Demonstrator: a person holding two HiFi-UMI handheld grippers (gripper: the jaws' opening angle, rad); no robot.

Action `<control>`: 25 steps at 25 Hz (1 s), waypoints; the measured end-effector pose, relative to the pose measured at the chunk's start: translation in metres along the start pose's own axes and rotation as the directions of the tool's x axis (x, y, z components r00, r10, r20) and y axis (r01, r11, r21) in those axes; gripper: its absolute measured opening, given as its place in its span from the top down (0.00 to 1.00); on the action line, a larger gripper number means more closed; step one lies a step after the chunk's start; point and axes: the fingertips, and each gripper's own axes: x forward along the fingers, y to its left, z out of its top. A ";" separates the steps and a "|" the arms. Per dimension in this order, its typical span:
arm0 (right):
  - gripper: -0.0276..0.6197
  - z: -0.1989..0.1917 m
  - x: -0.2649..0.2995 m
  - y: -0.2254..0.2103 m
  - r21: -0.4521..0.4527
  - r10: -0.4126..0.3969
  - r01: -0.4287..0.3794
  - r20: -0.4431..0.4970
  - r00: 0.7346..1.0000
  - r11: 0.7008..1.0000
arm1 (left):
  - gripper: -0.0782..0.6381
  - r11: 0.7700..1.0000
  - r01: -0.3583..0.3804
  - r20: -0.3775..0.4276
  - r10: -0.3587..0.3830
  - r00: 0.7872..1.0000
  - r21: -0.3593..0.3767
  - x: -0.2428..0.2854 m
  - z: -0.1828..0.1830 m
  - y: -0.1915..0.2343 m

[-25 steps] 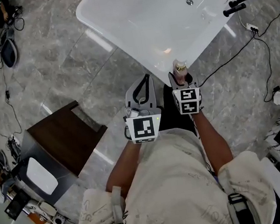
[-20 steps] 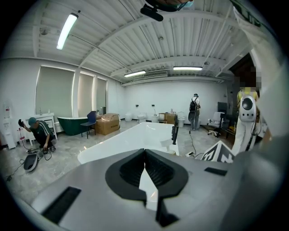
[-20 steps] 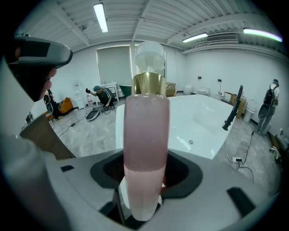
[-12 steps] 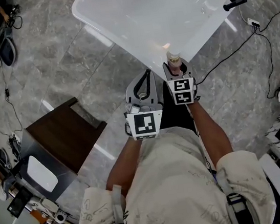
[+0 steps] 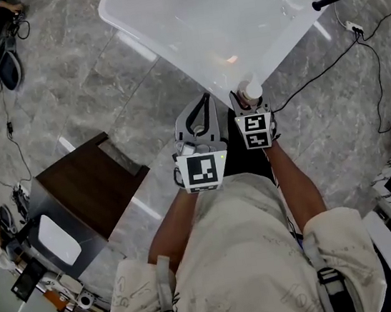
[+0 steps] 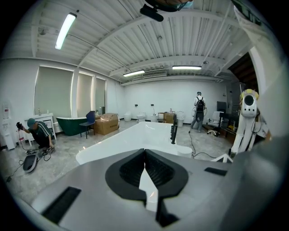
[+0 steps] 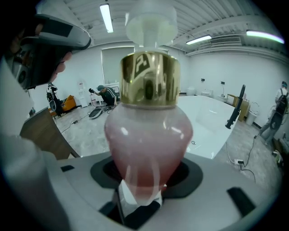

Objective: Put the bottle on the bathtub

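Right gripper lower, bulbous pink bottle at glossy bathtub corner

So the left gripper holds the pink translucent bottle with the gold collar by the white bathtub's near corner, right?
No, the right gripper holds the pink translucent bottle with the gold collar by the white bathtub's near corner; the right gripper view shows it between those jaws.

Dark wooden stool on marble floor; cardboard box.

Bottle glossy translucent pink, shiny gold collar; bathtub glossy white; floor polished grey stone.
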 end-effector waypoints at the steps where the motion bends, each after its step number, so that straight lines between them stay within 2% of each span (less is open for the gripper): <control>1: 0.63 -0.002 -0.002 0.000 0.006 -0.003 0.003 -0.003 1.000 1.000 | 0.89 1.000 0.001 -0.003 -0.001 1.000 -0.003 0.000 0.001 -0.001; 10: 0.62 -0.007 -0.003 0.002 -0.001 -0.017 0.017 0.011 1.000 1.000 | 0.89 1.000 -0.004 -0.001 0.004 1.000 -0.006 -0.005 -0.001 -0.001; 15: 0.55 -0.011 -0.006 0.006 0.008 0.004 -0.004 0.012 1.000 1.000 | 0.89 1.000 -0.003 -0.010 0.003 1.000 -0.003 -0.005 -0.001 -0.001; 25: 0.54 -0.016 -0.007 0.008 0.016 0.003 -0.003 0.003 1.000 1.000 | 0.89 1.000 0.015 -0.013 -0.015 1.000 0.003 -0.004 -0.002 -0.004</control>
